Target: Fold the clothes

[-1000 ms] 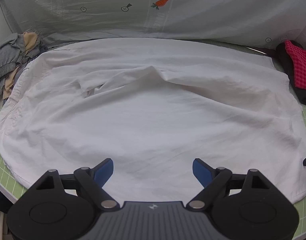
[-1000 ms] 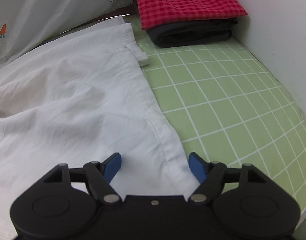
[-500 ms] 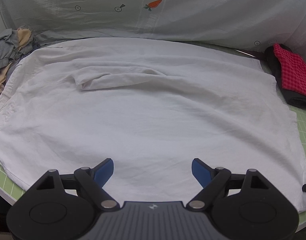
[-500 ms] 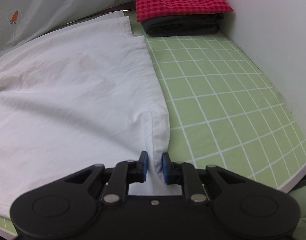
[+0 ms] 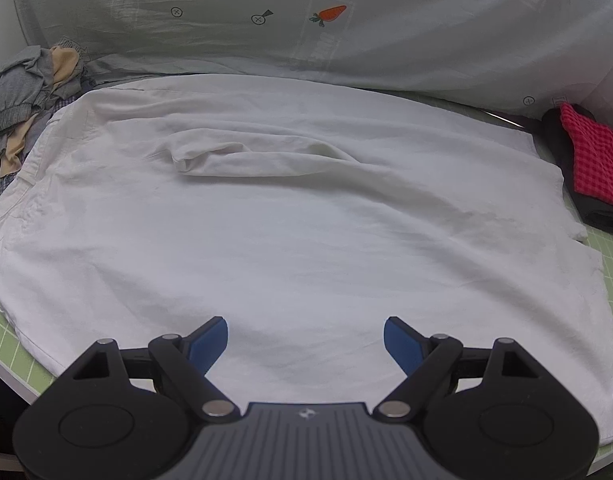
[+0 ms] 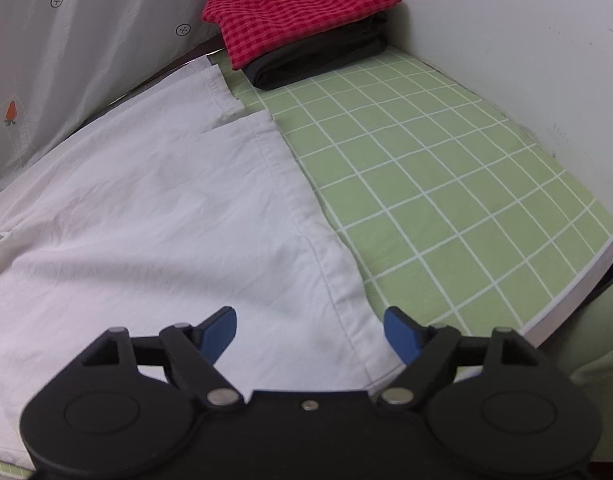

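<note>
The left claw (image 5: 305, 344) is hovering with its jaws spread wide, gripping nothing — the white garment (image 5: 290, 216) is lying flat on the green gridded worktop (image 6: 446, 184) ahead of and beneath it. The right claw (image 6: 310, 334) is opening over the garment's hemmed edge, pads clear of the cloth — folded red checked and black clothes (image 6: 302, 16) are sitting far ahead.

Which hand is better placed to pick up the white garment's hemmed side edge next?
Right. The right gripper, jaws opening, hangs over the white garment's hem. The left gripper, open, faces mid-cloth.
</note>
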Motion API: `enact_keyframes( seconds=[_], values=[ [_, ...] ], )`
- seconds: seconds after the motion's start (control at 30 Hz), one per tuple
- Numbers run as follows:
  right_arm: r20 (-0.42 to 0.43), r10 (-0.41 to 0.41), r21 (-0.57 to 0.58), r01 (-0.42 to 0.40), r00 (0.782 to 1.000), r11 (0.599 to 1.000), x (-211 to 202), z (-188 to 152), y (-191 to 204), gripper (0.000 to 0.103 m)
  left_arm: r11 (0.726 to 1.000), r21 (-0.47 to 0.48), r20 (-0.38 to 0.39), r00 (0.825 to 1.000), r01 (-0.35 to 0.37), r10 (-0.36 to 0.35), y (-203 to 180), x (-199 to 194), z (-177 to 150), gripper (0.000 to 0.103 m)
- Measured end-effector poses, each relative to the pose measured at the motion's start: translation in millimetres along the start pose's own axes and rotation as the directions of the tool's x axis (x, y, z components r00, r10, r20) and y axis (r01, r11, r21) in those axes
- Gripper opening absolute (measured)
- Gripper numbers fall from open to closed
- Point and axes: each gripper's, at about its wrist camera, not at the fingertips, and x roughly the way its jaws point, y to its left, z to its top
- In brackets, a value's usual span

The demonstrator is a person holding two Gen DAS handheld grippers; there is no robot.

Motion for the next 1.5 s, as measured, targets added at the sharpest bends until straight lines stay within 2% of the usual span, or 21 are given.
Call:
enact_keyframes(
  seconds=[0.23, 0.37, 0.43, 0.63, 0.83, 0.97, 1.07, 1.27, 1.37, 1.5],
  values=[
    [-0.071, 0.050, 0.087, -0.044, 0.996, 0.995, -2.0, -25.8, -8.6, 0.083, 1.000, 0.016, -0.009, 1.000, -0.004, 0.004, -3.0, -0.7, -7.9, 0.085],
    [-0.074, 0.102, 0.116, -0.093, 0.992, 0.989, 0.9, -30.1, -5.2, 0.083, 0.999, 0.051, -0.021, 1.000, -0.014, 0.015, -3.5, -2.9, -16.7, 0.085],
    [-0.070, 0.103, 0.124, -0.094, 0.992, 0.988, 2.5, -30.7, -1.2, 0.088, 0.998, 0.066, -0.026, 0.999, -0.022, 0.024, -2.1, -4.7, -21.2, 0.085],
    [-0.070, 0.067, 0.156, -0.056, 0.995, 0.986, 8.6, -28.1, 10.6, 0.099, 0.998, 0.012, -0.035, 0.998, -0.059, 0.059, 23.3, -7.6, -23.5, 0.085],
    [-0.090, -0.059, 0.132, 0.071, 0.994, 0.989, 15.7, -25.6, 33.0, 0.103, 0.978, -0.141, -0.046, 0.988, -0.155, 0.150, 80.8, -6.8, -10.2, 0.085],
    [-0.098, -0.151, 0.144, 0.164, 0.984, 0.976, 21.5, -24.9, 46.3, 0.103, 0.936, -0.328, -0.079, 0.991, -0.131, 0.111, 146.5, -2.0, 1.9, 0.086],
    [-0.107, -0.199, 0.195, 0.216, 0.974, 0.957, 23.6, -25.1, 53.6, 0.103, 0.901, -0.412, -0.077, 0.990, -0.138, 0.116, 192.6, 0.9, 13.4, 0.086],
    [-0.111, -0.192, 0.351, 0.219, 0.975, 0.910, 20.6, -31.1, 75.0, 0.103, 0.838, -0.503, -0.070, 0.977, -0.210, 0.203, 282.9, 9.1, 40.6, 0.085],
    [-0.108, -0.226, 0.369, 0.250, 0.968, 0.895, 22.5, -35.7, 94.5, 0.103, 0.815, -0.520, -0.088, 0.965, -0.256, 0.247, 329.8, 21.4, 55.1, 0.085],
    [-0.102, -0.290, 0.371, 0.307, 0.952, 0.876, 27.1, -37.5, 112.0, 0.103, 0.777, -0.560, -0.127, 0.956, -0.289, 0.264, 378.7, 42.0, 63.4, 0.085]
  ],
)
